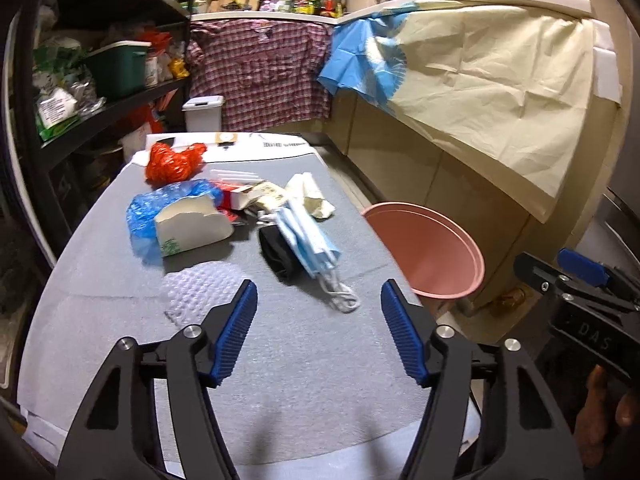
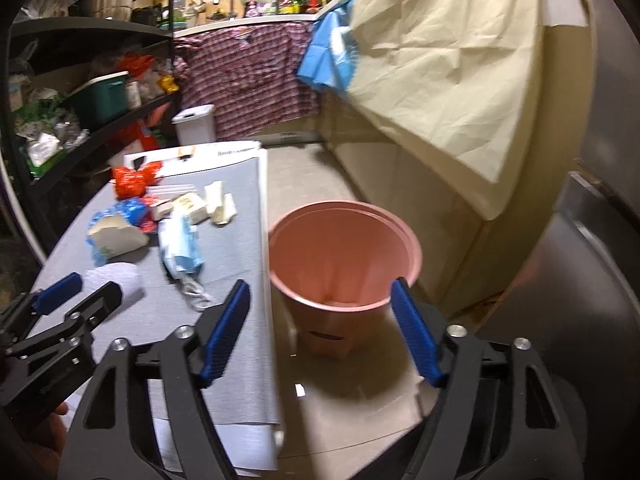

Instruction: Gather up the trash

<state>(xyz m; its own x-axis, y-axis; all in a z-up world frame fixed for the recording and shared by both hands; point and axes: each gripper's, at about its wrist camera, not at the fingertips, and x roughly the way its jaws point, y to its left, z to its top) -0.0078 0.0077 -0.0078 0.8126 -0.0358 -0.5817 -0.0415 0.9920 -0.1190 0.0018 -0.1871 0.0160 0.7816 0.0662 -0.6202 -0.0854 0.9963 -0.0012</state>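
The step in hand looks like the reach for a first piece of trash: both grippers are empty and nothing shows inside the bin [image 2: 344, 248], a pink plastic pail standing on the floor just beside the right edge of the table [image 1: 280, 380]. The left gripper [image 1: 318, 330] hangs over the near part of the table with its jaws wide apart, pointing toward the masks [image 1: 310, 240], the closest item in the pile. The right gripper [image 2: 320, 334] is also spread wide and holds nothing; it hovers above the bin's near rim, partly over the table's edge. The trash lies in a loose cluster on the far half of the table, left of the bin: the blue-and-white masks with their ear loops trailing toward the near side, resting on a black item [image 1: 278, 254]; a torn paper cup [image 1: 192, 228] on a blue bag [image 1: 140, 220]; a crumpled red bag [image 1: 172, 164] at the far end; and a small carton [image 1: 248, 196] and cream paper scraps [image 1: 314, 196] between them. A patch of bubble wrap [image 1: 200, 292] lies nearest the left gripper. The next move likely calls for lowering the left gripper onto the masks, closing on the soft stack rather than the thin loops, then carrying it right to the bin.
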